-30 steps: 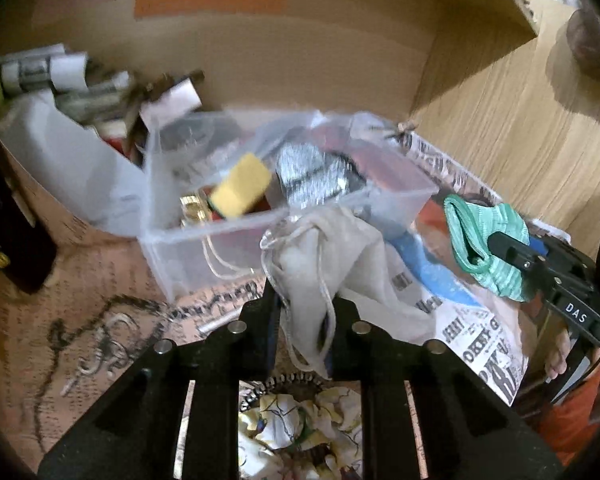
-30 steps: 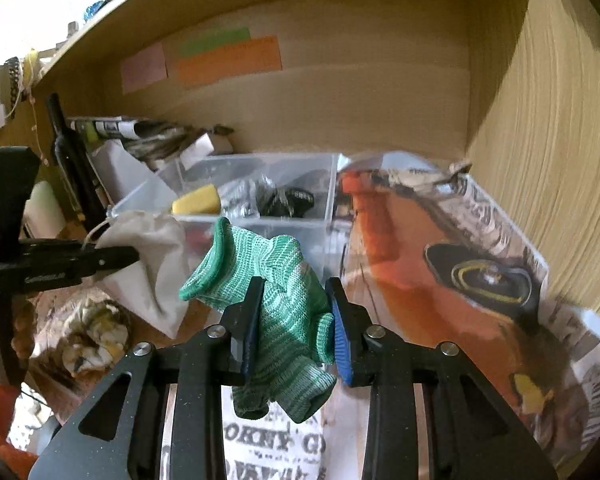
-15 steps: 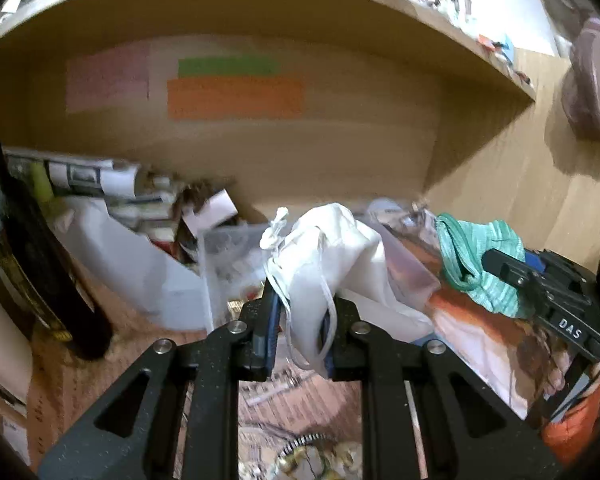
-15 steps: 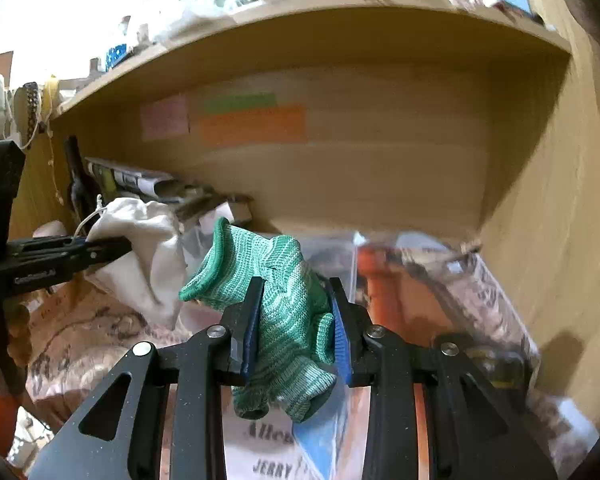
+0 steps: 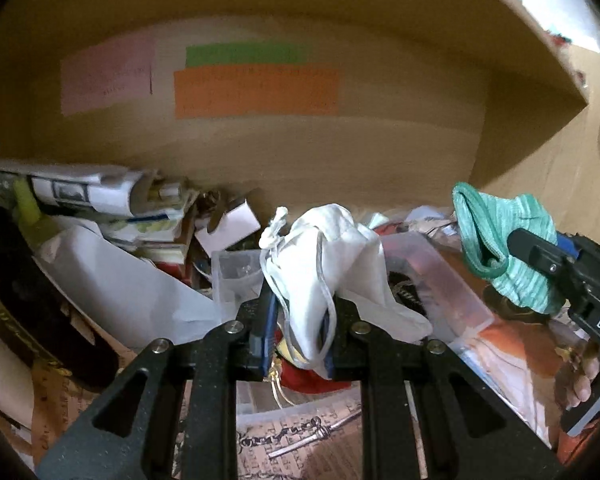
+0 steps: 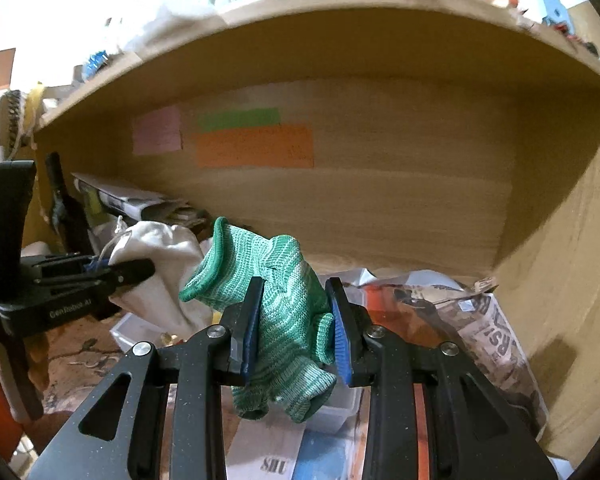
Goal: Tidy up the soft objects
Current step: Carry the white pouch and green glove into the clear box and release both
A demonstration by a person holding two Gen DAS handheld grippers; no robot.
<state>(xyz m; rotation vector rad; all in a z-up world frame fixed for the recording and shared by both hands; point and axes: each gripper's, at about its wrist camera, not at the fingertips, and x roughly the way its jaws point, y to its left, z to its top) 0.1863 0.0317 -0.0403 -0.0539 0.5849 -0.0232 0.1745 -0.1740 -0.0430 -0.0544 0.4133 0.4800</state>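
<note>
Currently left claw (image 5: pixel 298 334) clamped on white pouch (image 5: pixel 332 264), right claw (image 6: pixel 294 334) on green glove (image 6: pixel 284 316); lower both over clear bin (image 5: pixel 452 280) before releasing.

Both wrist cameras look forward along their tools, close up, facing the orange note (image 5: pixel 256 90) on the shelf's back wall. Each view shares that orange note (image 6: pixel 255 145), with the other tool showing at its edge.

open above | clutter (image 5: pixel 148 220) left | wall (image 6: pixel 572 280) right, probably close
</note>
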